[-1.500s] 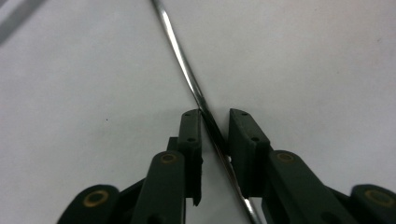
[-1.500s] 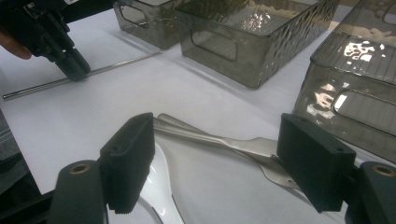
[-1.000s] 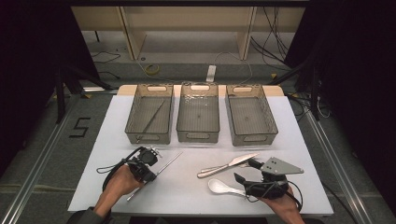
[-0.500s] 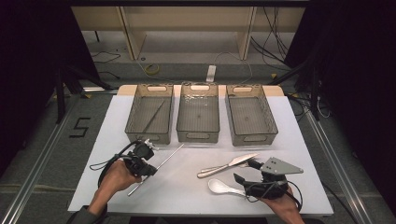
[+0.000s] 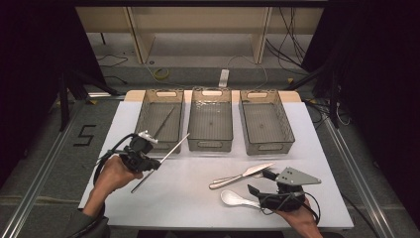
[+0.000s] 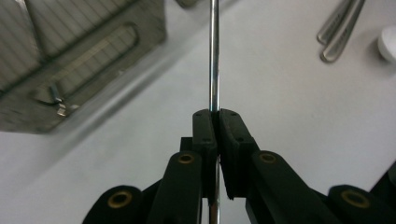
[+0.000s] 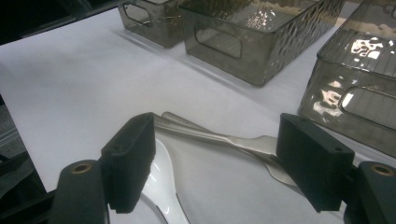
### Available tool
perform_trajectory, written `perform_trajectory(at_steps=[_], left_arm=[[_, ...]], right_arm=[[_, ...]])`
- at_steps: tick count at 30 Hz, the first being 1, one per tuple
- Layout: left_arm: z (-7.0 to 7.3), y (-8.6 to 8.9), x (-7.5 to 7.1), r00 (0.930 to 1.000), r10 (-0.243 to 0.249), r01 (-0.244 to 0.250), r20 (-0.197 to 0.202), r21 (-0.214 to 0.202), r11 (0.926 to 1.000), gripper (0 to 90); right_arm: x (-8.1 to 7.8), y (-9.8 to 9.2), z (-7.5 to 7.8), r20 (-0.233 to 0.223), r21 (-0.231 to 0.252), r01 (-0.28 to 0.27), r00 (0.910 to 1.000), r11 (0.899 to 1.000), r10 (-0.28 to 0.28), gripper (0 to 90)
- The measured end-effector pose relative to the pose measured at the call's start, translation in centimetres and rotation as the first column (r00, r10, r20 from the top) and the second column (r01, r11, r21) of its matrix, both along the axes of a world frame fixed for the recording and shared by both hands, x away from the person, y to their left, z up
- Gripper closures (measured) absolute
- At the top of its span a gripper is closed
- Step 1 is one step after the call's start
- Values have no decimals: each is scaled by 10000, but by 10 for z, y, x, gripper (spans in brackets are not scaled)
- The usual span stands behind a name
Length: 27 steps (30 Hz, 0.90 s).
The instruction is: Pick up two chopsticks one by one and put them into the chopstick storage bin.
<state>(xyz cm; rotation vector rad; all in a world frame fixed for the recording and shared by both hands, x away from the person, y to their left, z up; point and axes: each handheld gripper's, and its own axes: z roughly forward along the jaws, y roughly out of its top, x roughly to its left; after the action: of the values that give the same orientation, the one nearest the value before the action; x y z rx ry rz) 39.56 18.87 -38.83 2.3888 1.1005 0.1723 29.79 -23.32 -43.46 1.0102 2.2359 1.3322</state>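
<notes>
White table (image 5: 188,188), three bins along far edge. My left gripper (image 5: 148,162) clamps a metal rod (image 5: 168,152), lifted at near left, tip toward left bin (image 5: 159,119). Right gripper (image 5: 260,182) spread wide over knife (image 5: 242,175) and spoon (image 5: 233,198), near right.

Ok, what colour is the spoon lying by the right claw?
White; the spoon lies on the table beside the right claw, clearest in the high view.
</notes>
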Motion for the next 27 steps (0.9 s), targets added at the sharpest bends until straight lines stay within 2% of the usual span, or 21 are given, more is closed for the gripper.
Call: perform_trajectory(at_steps=[5, 12, 17, 27], left_arm=[[13, 9, 20, 9984, 401, -392, 410, -234, 9990, 849], [19, 15, 41, 9929, 884, -832, 791, -668, 9943, 849], [24, 15, 54, 9896, 1080, -1005, 955, -796, 9917, 849], [28, 21, 82, 9768, 1741, -1594, 1247, -1192, 9800, 849]], right_arm=[[1, 0, 0, -8, 7, 13, 10000, 10000, -13, 293], [1, -1, 0, 0, 19, 26, 10000, 10000, -26, 293], [0, -1, 0, 2, 30, 22, 10000, 10000, -22, 293], [1, -1, 0, -26, 48, 3, 10000, 10000, -3, 293]])
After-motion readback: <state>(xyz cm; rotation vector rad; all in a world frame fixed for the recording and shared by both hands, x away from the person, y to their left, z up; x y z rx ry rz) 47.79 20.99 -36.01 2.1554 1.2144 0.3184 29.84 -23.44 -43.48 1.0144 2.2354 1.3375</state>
